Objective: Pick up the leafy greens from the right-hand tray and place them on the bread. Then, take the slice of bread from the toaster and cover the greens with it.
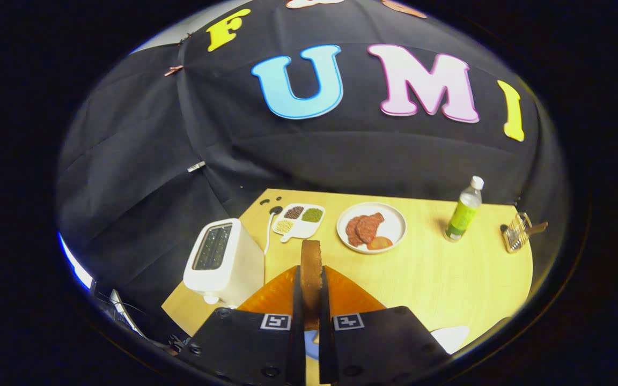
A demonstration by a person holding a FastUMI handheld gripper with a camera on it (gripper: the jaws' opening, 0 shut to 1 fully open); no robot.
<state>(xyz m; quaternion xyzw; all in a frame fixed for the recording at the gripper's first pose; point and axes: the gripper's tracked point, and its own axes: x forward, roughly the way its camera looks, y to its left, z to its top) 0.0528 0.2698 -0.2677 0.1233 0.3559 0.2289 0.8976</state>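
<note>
Gripping: the gripper has its two fingers drawn close together on a brown slice of toasted bread, held on edge and upright; both fingers press its flat sides.
Bread position: the slice stands between the fingers and rises past their tips, above an orange translucent tray that lies just under the fingers.
Orange tray: it spreads to both sides of the fingers on the pale wooden table; what lies in it is hidden by the gripper body.
Toaster: a white two-slot toaster stands on the table's left edge, beside the fingers' left; its dark top slots face up and their contents cannot be told.
Cable: a thin white cord runs from behind the toaster up to a dark hole in the table.
Divided dish: a white four-section dish with dark, green and pale fillings sits beyond the toaster, just left of the bread's top.
Round plate: a white round plate with reddish-brown slices of meat and an orange piece lies beyond the fingers, to the right of the divided dish.
Bottle: a clear plastic bottle with a green label and white cap stands upright farther right, well apart from the plate.
Wire holder: a small metal wire rack sits near the table's far right edge.
White object: a white rounded piece shows at the near right, beside the gripper body; what it is cannot be told.
</note>
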